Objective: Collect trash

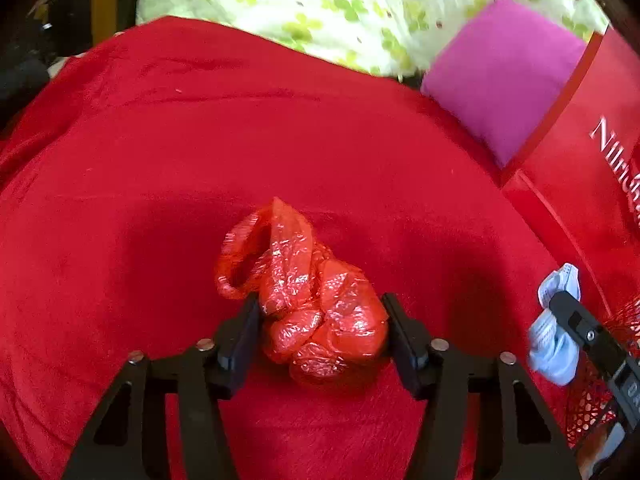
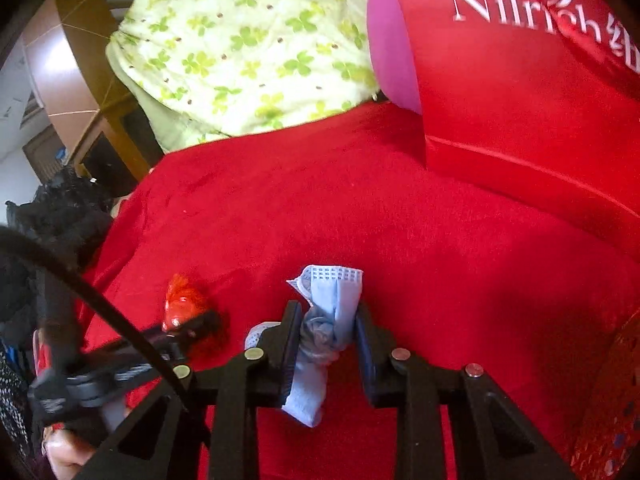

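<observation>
A crumpled red plastic bag lies on the red blanket. My left gripper straddles it, with both pads pressed against its sides. In the right wrist view the same gripper appears at lower left with the red bag at its tips. My right gripper is shut on a scrunched light blue face mask, which hangs below the fingers. In the left wrist view, that gripper and the mask sit at the right edge.
A red paper bag with white lettering stands at the right, a pink pillow beside it. A green-patterned quilt lies at the back. A red mesh basket is at lower right. A hand holds the left gripper.
</observation>
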{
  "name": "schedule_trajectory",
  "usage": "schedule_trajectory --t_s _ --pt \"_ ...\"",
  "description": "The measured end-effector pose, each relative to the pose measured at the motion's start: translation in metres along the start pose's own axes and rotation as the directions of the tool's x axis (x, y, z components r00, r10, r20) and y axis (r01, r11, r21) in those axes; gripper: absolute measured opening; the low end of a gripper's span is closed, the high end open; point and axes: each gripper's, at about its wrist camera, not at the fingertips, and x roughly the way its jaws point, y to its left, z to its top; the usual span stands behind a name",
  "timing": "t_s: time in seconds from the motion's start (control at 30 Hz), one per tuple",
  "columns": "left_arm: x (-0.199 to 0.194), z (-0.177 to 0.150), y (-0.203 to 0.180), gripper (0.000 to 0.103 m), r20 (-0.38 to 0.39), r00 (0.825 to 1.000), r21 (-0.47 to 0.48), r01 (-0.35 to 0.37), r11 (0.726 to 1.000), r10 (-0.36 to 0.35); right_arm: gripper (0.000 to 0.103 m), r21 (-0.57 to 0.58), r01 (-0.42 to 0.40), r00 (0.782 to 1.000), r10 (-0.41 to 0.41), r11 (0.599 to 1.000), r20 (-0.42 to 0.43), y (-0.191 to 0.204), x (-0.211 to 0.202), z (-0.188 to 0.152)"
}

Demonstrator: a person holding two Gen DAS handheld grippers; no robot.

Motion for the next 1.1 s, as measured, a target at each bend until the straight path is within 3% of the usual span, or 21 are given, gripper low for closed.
schedule_trajectory --t_s 0.13,0.23,0.37,0.43,0.57,0.67,0.8,1.1 --pt "-0.049 -0.017 0.011 0.059 0.101 0.995 -0.006 -0.023 1.0 0.023 0.028 -0.037 -0.022 0.998 0.024 0.999 0.057 0.009 -0.015 0.001" --pt "-0.084 -0.031 0.015 0.059 0.156 0.982 0.014 -0.112 0.994 0.108 0.028 -0.067 -0.048 0.994 0.054 0.997 0.094 0.02 -0.028 -0.001" --pt "-0.127 -0.056 0.022 0.059 0.237 0.947 0.013 -0.224 0.975 0.214 0.028 -0.11 -0.068 0.986 0.083 0.992 0.142 0.037 -0.047 -0.011" --pt "-0.141 -0.066 0.027 0.059 0.279 0.932 0.017 -0.247 0.969 0.233 0.028 -0.129 -0.082 0.983 0.102 0.988 0.152 0.045 -0.058 -0.019" --pt "-0.139 -0.077 0.036 0.059 0.301 0.911 0.047 -0.31 0.95 0.283 0.028 -0.172 -0.083 0.979 0.113 0.982 0.171 0.062 -0.078 -0.038" --pt "-0.135 -0.074 0.042 0.059 0.299 0.915 0.049 -0.3 0.953 0.273 0.028 -0.209 -0.08 0.972 0.123 0.975 0.201 0.074 -0.089 -0.048" --pt "-0.142 -0.074 0.043 0.059 0.339 0.9 0.061 -0.31 0.949 0.273 0.028 -0.253 -0.054 0.964 0.116 0.966 0.24 0.089 -0.1 -0.06" --pt "-0.154 -0.077 0.037 0.06 0.387 0.891 0.096 -0.297 0.95 0.239 0.028 -0.283 -0.041 0.978 0.096 0.958 0.184 0.109 -0.08 -0.078"
